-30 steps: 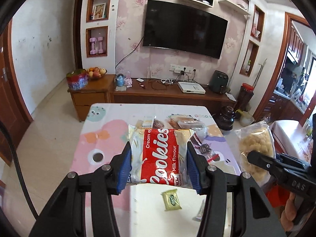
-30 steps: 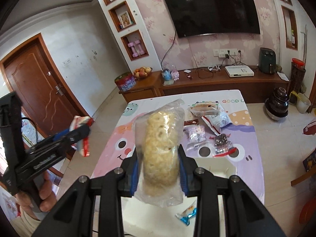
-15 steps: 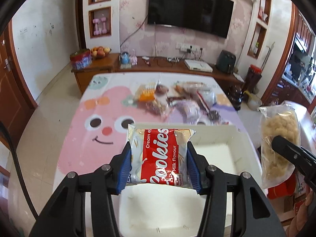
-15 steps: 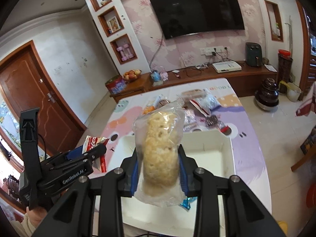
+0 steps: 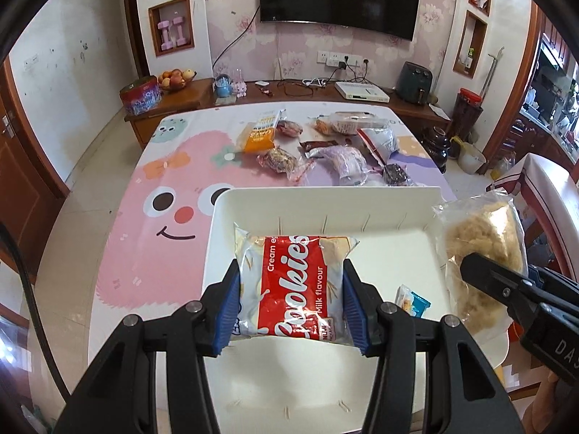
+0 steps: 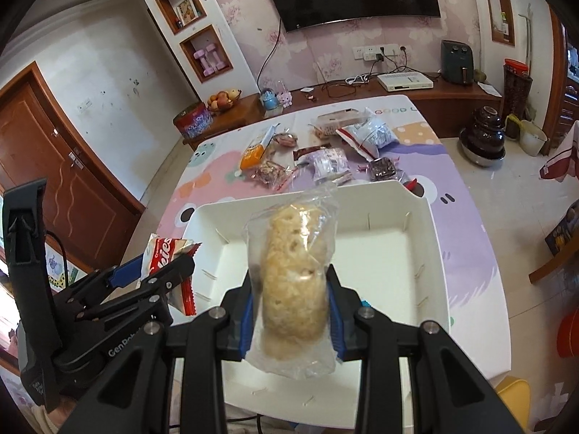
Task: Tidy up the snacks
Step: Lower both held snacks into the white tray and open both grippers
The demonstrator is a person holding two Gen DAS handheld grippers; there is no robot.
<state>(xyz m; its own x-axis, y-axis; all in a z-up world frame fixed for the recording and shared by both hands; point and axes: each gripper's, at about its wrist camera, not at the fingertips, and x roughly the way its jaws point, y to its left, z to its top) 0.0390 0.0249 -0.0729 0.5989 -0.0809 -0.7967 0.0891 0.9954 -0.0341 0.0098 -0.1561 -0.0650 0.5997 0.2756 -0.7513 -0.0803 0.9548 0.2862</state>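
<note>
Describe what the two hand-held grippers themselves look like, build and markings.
Both are black plastic with two angular fingers, silver pivot bolts and ribbed blue pads. The left hand-held gripper carries white "GenRobot.AI" lettering on its body, seen from the right wrist view, with a black cable trailing. The right hand-held gripper shows partial white letters "DAS" on its side.

Bright, even daylight; sharp centre, fisheye-bent, dark-vignetted edges.

Both tongs lowered toward the white bin [image 5: 362, 199] — cookies pack [image 5: 295, 289], puffed-snack bag [image 6: 295, 282] now over it
</note>
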